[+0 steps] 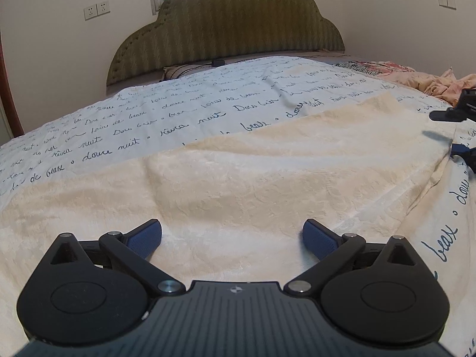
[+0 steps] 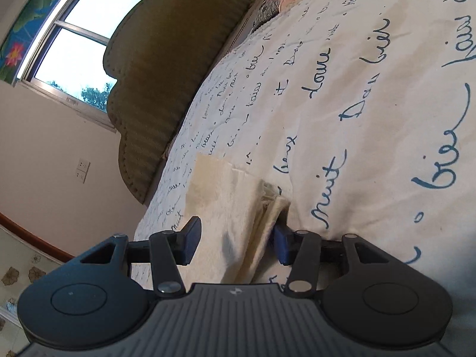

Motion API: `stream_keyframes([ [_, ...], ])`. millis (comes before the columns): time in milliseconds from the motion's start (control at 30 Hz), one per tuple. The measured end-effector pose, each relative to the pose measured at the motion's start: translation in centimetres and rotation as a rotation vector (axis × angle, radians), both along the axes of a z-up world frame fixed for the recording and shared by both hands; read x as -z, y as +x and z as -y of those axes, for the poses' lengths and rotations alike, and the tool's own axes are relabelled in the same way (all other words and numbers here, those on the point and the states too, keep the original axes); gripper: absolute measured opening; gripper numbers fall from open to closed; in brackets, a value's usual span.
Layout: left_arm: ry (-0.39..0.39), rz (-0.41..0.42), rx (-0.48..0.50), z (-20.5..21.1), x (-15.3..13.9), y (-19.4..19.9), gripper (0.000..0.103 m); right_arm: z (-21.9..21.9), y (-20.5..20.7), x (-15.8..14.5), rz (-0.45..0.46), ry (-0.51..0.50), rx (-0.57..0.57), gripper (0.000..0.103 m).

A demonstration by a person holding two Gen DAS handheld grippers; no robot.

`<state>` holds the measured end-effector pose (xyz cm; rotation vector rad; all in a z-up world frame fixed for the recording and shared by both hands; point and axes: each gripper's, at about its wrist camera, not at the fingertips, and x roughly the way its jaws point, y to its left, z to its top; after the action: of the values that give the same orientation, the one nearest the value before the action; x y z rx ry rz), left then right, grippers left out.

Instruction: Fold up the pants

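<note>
Cream textured pants (image 1: 238, 178) lie spread flat across the bed. My left gripper (image 1: 232, 238) hovers low over their near part, jaws wide open, nothing between the blue pads. My right gripper (image 2: 235, 242) is rolled on its side at the pants' right edge (image 2: 238, 208). Its jaws are open and straddle the layered cloth edge, one blue pad (image 2: 281, 245) under it and one above. The right gripper also shows in the left wrist view (image 1: 459, 132) at the far right edge of the pants.
The bed cover (image 1: 148, 119) is white with blue handwriting. A green padded headboard (image 1: 226, 29) stands at the far end, with a window (image 2: 80, 44) behind it. Crumpled pink bedding (image 1: 440, 83) lies at the far right.
</note>
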<state>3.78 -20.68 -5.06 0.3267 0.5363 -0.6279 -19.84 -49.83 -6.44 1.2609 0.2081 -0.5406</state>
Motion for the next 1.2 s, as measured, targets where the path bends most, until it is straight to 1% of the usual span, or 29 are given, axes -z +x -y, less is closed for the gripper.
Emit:
stream_keyframes([
  [133, -0.012, -0.013, 0.000, -0.3, 0.0, 0.2, 0.103, 0.3, 1.0, 0.3, 0.024, -0.020, 0.020, 0.050],
  [167, -0.015, -0.017, 0.000, -0.3, 0.0, 0.2, 0.103, 0.4, 1.2, 0.4, 0.039, -0.018, 0.023, 0.051],
  [200, -0.017, -0.021, -0.001, -0.3, 0.0, 0.3, 0.103, 0.6, 1.4, 0.4, 0.057, -0.020, 0.019, 0.051],
  [233, -0.020, -0.024, -0.001, -0.3, 0.1, 0.3, 0.103, 0.7, 1.8, 0.3, 0.055, -0.031, 0.012, 0.051],
  [267, -0.022, -0.026, -0.001, -0.3, 0.1, 0.3, 0.103, 0.8, 2.2, 0.3, 0.028, -0.042, 0.014, 0.047],
  [300, -0.023, -0.028, -0.001, -0.3, 0.1, 0.3, 0.103, 0.9, 2.5, 0.3, -0.007, -0.053, 0.017, 0.040],
  [333, -0.025, -0.031, -0.001, -0.4, 0.1, 0.3, 0.103, 0.9, 2.6, 0.4, -0.039, -0.059, 0.017, 0.021],
  [367, -0.029, -0.033, 0.000, -0.4, 0.1, 0.4, 0.103, 0.7, 2.4, 0.3, -0.051, -0.060, 0.014, 0.020],
  [433, -0.040, -0.042, 0.002, -0.6, 0.0, 0.5, 0.103, 0.2, 2.0, 0.1, -0.033, -0.084, 0.010, 0.018],
  [467, -0.047, -0.051, 0.002, -0.7, -0.2, 0.6, 0.102, -0.1, 1.8, -0.4, -0.038, -0.113, 0.004, 0.018],
  [500, -0.056, -0.058, 0.002, -0.8, -0.4, 0.8, 0.100, -0.5, 1.9, -1.1, -0.050, -0.156, -0.008, 0.018],
  [533, -0.075, -0.067, 0.006, -1.0, -0.7, 0.9, 0.099, -1.1, 2.1, -2.0, -0.067, -0.212, -0.028, 0.018],
  [600, -0.131, -0.097, 0.024, -1.5, -1.4, 1.1, 0.099, -2.2, 2.8, -3.8, -0.098, -0.321, -0.075, 0.017],
  [633, -0.179, -0.123, 0.035, -1.9, -1.8, 1.3, 0.100, -3.0, 3.2, -4.9, -0.112, -0.384, -0.102, 0.017],
  [700, -0.293, -0.203, 0.048, -2.7, -2.5, 1.9, 0.101, -4.8, 4.1, -6.7, -0.139, -0.503, -0.154, 0.017],
  [767, -0.397, -0.316, 0.055, -3.3, -2.6, 3.0, 0.101, -7.0, 5.0, -8.2, -0.169, -0.625, -0.214, 0.017],
  [867, -0.575, -0.560, 0.029, -4.1, -1.7, 5.5, 0.101, -11.3, 6.3, -10.0, -0.216, -0.825, -0.307, 0.017],
  [933, -0.686, -0.702, 0.031, -4.7, -0.9, 6.9, 0.101, -13.7, 7.1, -10.6, -0.222, -0.911, -0.365, 0.017],
  [967, -0.728, -0.746, 0.044, -4.8, -0.7, 7.3, 0.101, -15.0, 7.5, -10.9, -0.225, -0.951, -0.400, 0.017],
  [1067, -0.848, -0.844, 0.082, -4.7, -0.5, 7.8, 0.102, -18.2, 8.3, -10.9, -0.254, -1.060, -0.485, 0.017],
  [1100, -0.877, -0.875, 0.092, -4.5, -0.4, 8.0, 0.103, -19.2, 8.5, -10.8, -0.262, -1.095, -0.509, 0.017],
  [1167, -0.912, -0.943, 0.089, -3.8, -0.3, 8.6, 0.103, -21.0, 8.5, -10.6, -0.267, -1.158, -0.553, 0.017],
  [1200, -0.920, -0.956, 0.084, -3.4, -0.2, 8.8, 0.103, -21.7, 8.4, -10.6, -0.265, -1.180, -0.574, 0.017],
])
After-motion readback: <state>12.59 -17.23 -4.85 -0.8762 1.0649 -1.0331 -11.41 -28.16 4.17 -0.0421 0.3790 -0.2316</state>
